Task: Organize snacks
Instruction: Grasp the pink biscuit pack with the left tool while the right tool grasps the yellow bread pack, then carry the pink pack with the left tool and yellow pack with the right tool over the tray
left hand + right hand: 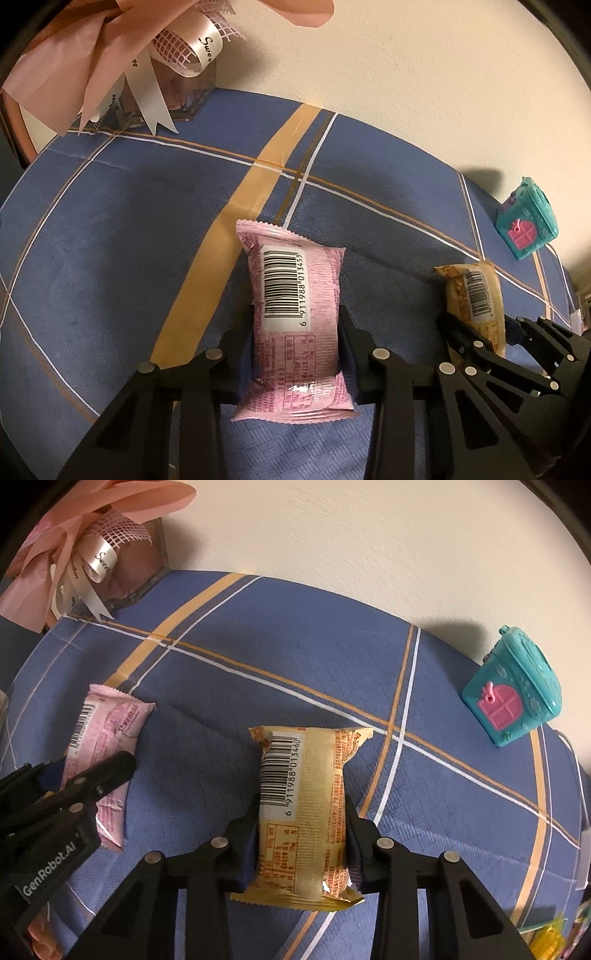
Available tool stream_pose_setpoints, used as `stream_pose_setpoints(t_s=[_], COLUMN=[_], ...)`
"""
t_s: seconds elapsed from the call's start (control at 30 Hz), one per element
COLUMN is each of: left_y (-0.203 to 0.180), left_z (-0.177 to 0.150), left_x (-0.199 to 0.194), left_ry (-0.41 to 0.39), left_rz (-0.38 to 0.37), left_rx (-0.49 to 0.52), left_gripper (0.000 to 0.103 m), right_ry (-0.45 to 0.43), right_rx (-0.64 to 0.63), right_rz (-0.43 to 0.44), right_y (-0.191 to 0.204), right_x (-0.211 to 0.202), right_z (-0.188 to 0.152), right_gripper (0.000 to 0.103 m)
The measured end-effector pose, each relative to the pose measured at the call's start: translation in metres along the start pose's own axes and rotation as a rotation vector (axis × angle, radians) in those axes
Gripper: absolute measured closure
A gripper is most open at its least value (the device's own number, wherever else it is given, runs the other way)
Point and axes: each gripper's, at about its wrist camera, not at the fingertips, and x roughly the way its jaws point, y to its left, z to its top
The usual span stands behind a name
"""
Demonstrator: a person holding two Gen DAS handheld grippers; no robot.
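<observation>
In your left wrist view, the left gripper has its fingers pressed against both long sides of the pink snack packet, which lies barcode-up on the blue plaid cloth straight ahead between the fingers. You are gripping only the lower half, so if you lift fast the far end may droop, and the slick wrapper could slide out forward. Squeeze harder and you risk crushing whatever is inside. Off to the right of this gripper, the right gripper sits close by on the yellow snack packet; raise the two together carelessly and the frames could knock. In your right wrist view, the right gripper is clamped on the yellow snack packet, held across its lower half, with the top end free ahead. The same slip and droop apply here. To its left, the left gripper holds the pink snack packet. Well ahead and right stands a teal toy case by the wall; swing wide that way and you may topple it.
</observation>
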Motion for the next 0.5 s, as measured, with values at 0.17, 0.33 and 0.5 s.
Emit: stream_pose_setpoints(t_s=[0.17,0.33,0.5], left_y=[-0.004,-0.008,-0.010], left_z=[-0.001,0.001,-0.002], left_x=[0.000,0.005,0.003], left_ry=[0.005,0.019,0.037], left_rz=[0.008,0.011,0.017], left_rx=[-0.003,-0.003,-0.006], left_gripper=[0.064,0.064,0.064], right_ry=[0.017,0.038,0.063], right_rx=[0.014,0.027,0.058], right_rz=[-0.008,-0.008,0.001], right_y=[0.000,0.001,-0.003], right_x=[-0.003,-0.009,-0.014], right_z=[-0.005,-0.014,-0.024], right_gripper=[0.063,0.063,0.063])
